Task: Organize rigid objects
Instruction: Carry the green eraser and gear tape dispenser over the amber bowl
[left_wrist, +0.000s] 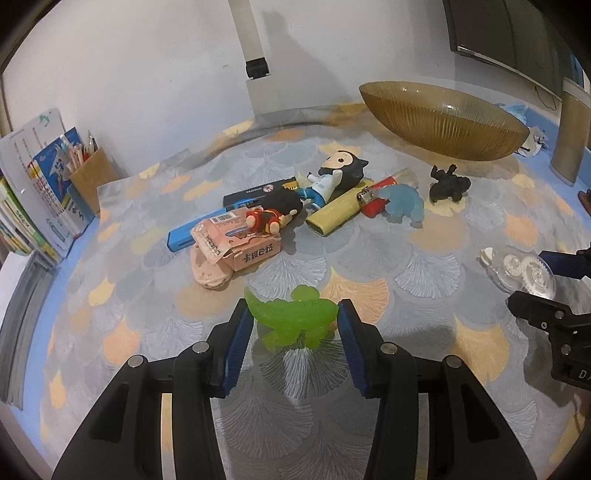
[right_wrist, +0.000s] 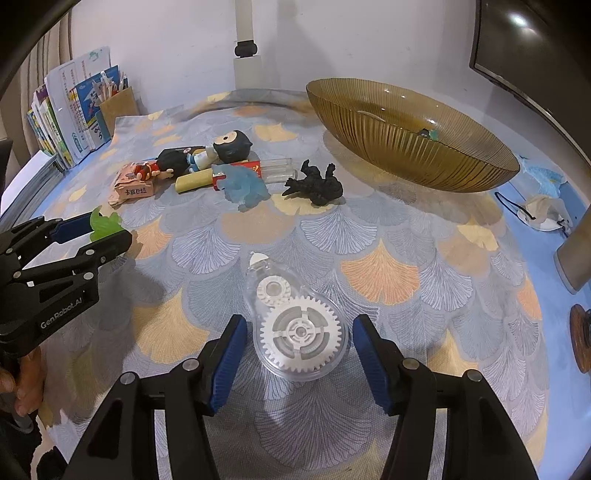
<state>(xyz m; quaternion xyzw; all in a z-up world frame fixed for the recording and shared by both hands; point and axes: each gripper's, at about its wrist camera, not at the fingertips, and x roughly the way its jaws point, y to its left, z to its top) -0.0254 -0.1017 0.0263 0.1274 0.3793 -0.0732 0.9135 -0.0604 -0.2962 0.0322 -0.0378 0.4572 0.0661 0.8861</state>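
The left gripper was closed on the green translucent dinosaur, its blue pads pressed against the toy's two ends; taking it end to end gave the pads the longest hold the figure allowed; whether the toy was lifted or touched the cloth could not be told, though the right wrist view showed it standing out past the fingertips above the patterned tablecloth, which suggested it was raised.

The right gripper stood with its jaws open, one either side of the clear correction-tape dispenser, with a gap between each pad and the case; the dispenser lay flat on the cloth, its big white gear nearest the jaws and its tip pointing away; the fingers probably straddled the wider, rounder end because that part offered firm parallel sides.

The amber ribbed glass bowl sat at the far right of the table, and a small dark item already lay inside it, so it was likely the place meant for collecting things; the rest waited in a loose heap between bowl and books: the black figure, the pale blue dinosaur, the red lighter, the big-headed doll and the pink box; the pencil holder and the books stood well apart by the wall.
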